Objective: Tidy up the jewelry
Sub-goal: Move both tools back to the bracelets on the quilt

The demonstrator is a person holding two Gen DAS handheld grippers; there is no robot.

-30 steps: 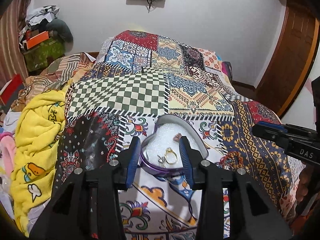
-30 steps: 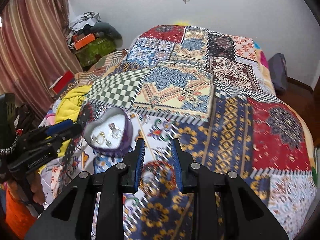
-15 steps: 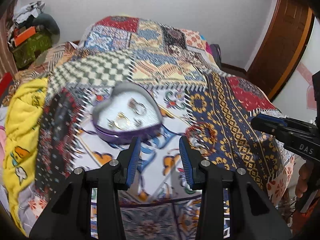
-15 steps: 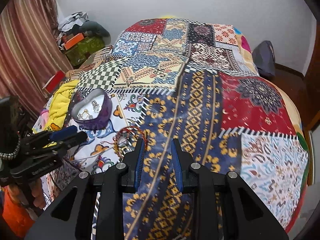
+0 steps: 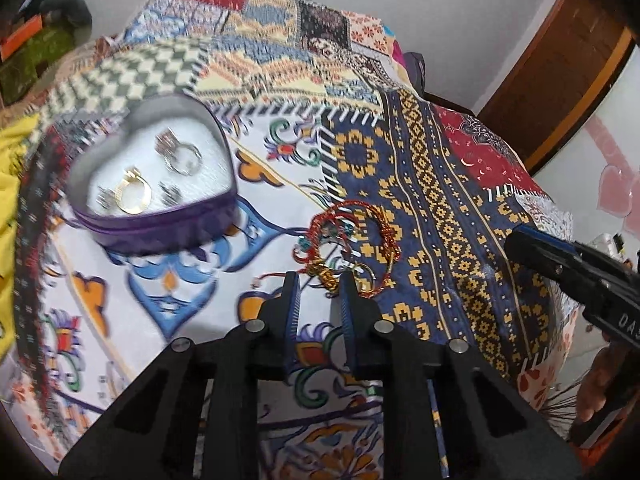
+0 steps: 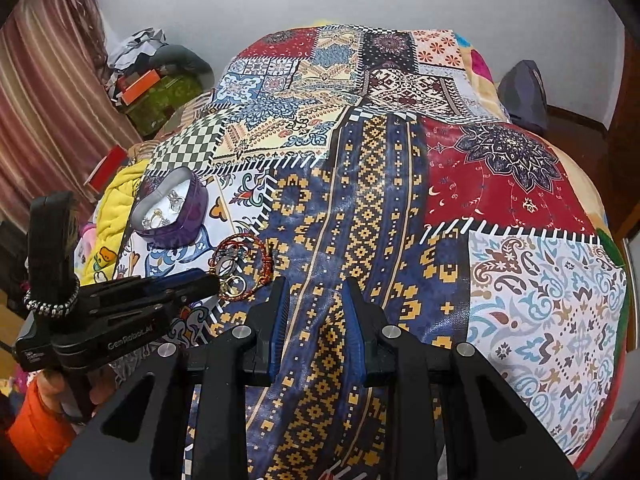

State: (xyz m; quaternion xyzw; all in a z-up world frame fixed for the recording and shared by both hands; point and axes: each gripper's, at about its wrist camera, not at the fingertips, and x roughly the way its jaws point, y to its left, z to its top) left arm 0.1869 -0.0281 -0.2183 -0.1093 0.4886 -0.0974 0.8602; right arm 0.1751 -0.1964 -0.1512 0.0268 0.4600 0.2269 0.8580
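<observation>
**Reaching for a tangle of thread and rings**

We are looking at a loose pile of bracelets [image 5: 352,236] lying on the patchwork bedspread [image 5: 452,216], just beside the purple heart-shaped box [image 5: 156,184] and apart from it. The box is sitting open, with several rings [image 5: 134,196] already resting on its pale lining.

We are holding the left gripper [image 5: 318,280] right at the near edge of the pile, its jaws parted with nothing between them; a small gold charm and a thin ring are showing in the gap, at or just past the tips. The right gripper [image 6: 316,292] is hovering over the blue-and-gold panel of the bedspread, well apart from the jewelry, its jaws likewise released and empty.

We are judging the pile to be very light and limp: red and copper cords, twisted together, with beads and metal loops hanging off them. It is likely going to sag and swing once lifted, and the strands are looking snagged on one another, so one pull may be dragging the whole cluster along. The thin rings are hard and smooth, and we are expecting them to slip or skid on the cloth if pinched alone. The soft bed underneath is also giving way under pressure. We are thinking the best hold is on a bunched stretch of cord near the gold charm, where the blue pads can be biting into something thick.
</observation>
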